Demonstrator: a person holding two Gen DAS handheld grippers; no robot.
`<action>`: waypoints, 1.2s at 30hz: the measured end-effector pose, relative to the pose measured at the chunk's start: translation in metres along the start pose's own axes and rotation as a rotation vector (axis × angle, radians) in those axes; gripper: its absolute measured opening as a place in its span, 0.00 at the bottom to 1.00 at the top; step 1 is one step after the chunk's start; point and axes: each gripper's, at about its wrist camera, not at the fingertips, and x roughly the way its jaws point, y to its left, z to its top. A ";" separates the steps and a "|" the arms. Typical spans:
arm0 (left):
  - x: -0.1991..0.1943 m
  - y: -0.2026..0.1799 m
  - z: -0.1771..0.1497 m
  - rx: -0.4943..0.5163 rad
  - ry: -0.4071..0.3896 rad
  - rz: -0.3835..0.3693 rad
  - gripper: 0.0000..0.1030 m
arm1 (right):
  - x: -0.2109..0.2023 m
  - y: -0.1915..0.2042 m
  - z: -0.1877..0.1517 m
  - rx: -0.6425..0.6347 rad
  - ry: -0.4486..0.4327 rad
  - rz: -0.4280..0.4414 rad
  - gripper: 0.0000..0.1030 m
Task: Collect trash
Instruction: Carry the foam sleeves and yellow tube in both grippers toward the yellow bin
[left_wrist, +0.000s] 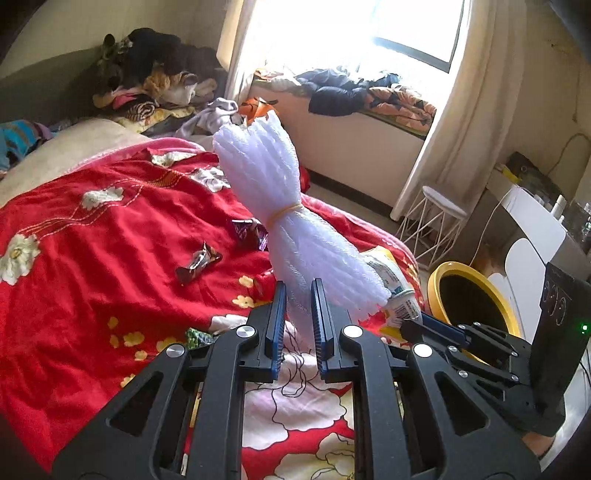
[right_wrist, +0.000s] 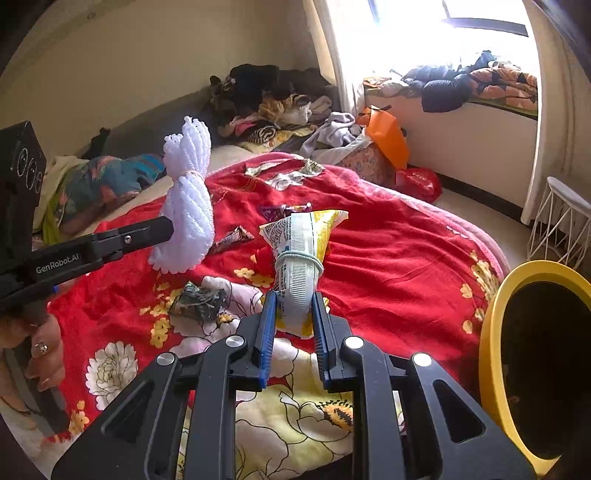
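Closest to view, the left gripper (left_wrist: 299, 321) with its 2 blue-padded black fingers is clamped on the lower end of a white foam-net bundle (left_wrist: 280, 206) tied at the middle with a thin yellow rubber band (left_wrist: 284, 213). The bundle stands tilted up above the red floral bedspread (left_wrist: 92, 240), clear of the cloth. From the right wrist view the same bundle (right_wrist: 188, 206) shows pinched at its lower part by the black arm of that gripper, with the person's left hand (right_wrist: 40, 350) on the handle below.

The right gripper (right_wrist: 293, 321) is closed on a rolled yellow and white snack packet (right_wrist: 299, 258) held shut by a pale green elastic band (right_wrist: 299, 256). The packet stands upright above the bedspread (right_wrist: 388, 240), between the 2 blue pads.

On the bedspread, beyond both grippers, lie a brown candy wrapper (left_wrist: 197, 262) and a purple foil wrapper (left_wrist: 251, 230). A crumpled dark green wrapper (right_wrist: 199, 302) lies on the bedspread just left of the right gripper's fingers. Further back on the bedspread are 2 torn pale paper scraps (right_wrist: 291, 175).

A round yellow-rimmed bin with a dark inside (right_wrist: 539, 362) stands off the right edge of the bedspread, close beside the right gripper. Past the far edge of the bedspread there is an orange plastic bag (right_wrist: 386, 136) and heaped clothing (right_wrist: 266, 96).
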 end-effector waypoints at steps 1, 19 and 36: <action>-0.001 0.000 0.000 -0.001 -0.003 -0.003 0.09 | -0.002 -0.001 0.001 0.005 -0.005 -0.003 0.18; -0.007 -0.024 0.002 0.034 -0.021 -0.043 0.09 | -0.033 -0.016 0.009 0.038 -0.071 -0.047 0.18; 0.000 -0.051 0.002 0.082 -0.012 -0.076 0.09 | -0.066 -0.070 0.013 0.130 -0.165 -0.149 0.18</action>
